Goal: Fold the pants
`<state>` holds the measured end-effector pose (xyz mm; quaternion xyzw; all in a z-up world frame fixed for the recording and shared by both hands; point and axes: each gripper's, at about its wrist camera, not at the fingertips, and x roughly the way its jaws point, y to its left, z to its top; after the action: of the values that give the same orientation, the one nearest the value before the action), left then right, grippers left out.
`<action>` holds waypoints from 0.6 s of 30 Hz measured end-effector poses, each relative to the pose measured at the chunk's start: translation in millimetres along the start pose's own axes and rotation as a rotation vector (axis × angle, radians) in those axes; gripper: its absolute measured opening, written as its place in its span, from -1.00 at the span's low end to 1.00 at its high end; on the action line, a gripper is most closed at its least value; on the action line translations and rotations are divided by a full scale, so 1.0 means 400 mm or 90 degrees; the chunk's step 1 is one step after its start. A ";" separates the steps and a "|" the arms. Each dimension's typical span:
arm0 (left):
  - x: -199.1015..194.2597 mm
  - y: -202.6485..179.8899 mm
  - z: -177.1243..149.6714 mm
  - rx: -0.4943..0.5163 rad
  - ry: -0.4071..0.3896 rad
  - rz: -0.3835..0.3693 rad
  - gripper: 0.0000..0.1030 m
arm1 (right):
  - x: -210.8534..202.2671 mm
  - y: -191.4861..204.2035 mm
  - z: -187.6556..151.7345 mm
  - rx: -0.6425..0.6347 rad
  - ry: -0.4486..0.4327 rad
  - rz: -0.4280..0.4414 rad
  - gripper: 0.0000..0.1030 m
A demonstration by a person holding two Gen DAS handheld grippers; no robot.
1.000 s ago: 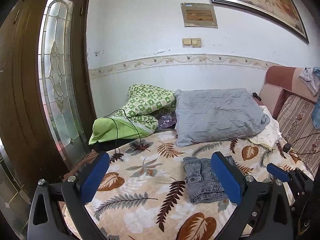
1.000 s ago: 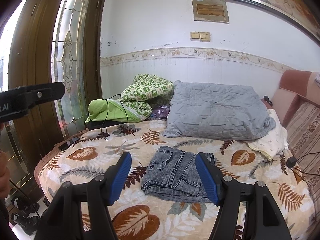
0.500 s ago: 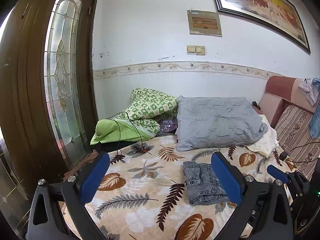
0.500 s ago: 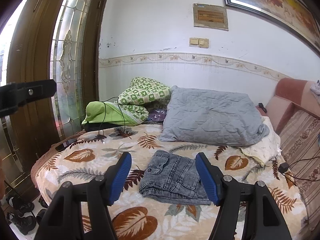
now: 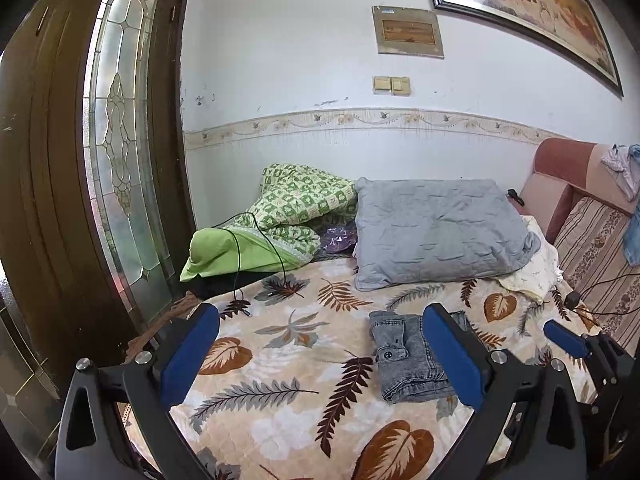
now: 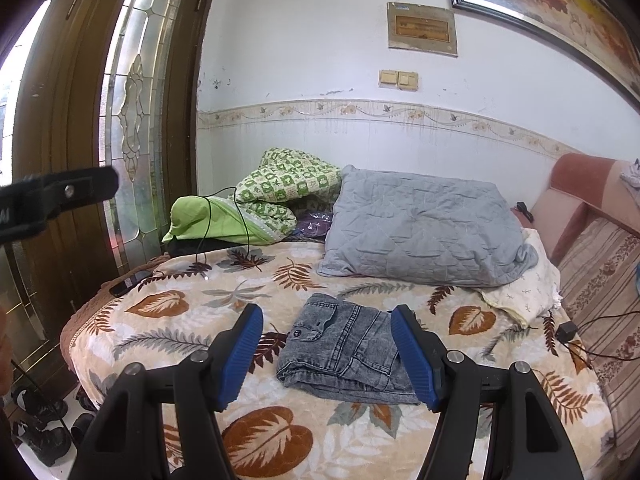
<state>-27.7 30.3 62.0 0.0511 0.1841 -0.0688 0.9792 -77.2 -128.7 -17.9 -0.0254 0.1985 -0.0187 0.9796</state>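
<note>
Grey denim pants [image 6: 344, 352] lie folded into a compact stack on the leaf-print bedspread [image 6: 168, 332]; they also show in the left wrist view [image 5: 404, 356]. My left gripper [image 5: 320, 356] is open and empty, held back from the bed, left of the pants. My right gripper [image 6: 326, 356] is open and empty, held back above the near edge with the pants seen between its blue pads [image 6: 412, 360]. Neither touches the pants. The right gripper's tip [image 5: 564, 338] shows at the right of the left wrist view.
A grey pillow [image 6: 424, 228], a green blanket heap [image 6: 260, 204] with a black cable, and a cream cloth [image 6: 524, 288] lie at the head. A phone [image 6: 130, 283] sits at the left edge. A sofa [image 6: 600, 264] stands right, a door [image 6: 132, 120] left, shoes [image 6: 36, 428] below.
Both grippers have drawn back and tilted up from the bed, so the pants look smaller and lower. The pants have not moved. Both stay open.
</note>
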 end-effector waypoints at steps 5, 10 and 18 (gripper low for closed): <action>0.050 -0.028 0.001 0.019 0.023 0.007 0.97 | 0.025 -0.020 -0.016 0.003 0.003 0.004 0.36; 0.075 -0.053 0.002 0.031 0.031 0.003 0.97 | 0.047 -0.052 -0.020 0.011 0.007 -0.005 0.36; 0.103 -0.041 0.001 0.021 0.047 0.002 0.97 | 0.064 -0.078 -0.011 0.024 0.010 -0.012 0.36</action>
<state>7.9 9.3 46.0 0.0704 0.2185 -0.0681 0.9709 -56.1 -161.1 -30.2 -0.0086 0.2054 -0.0316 0.9781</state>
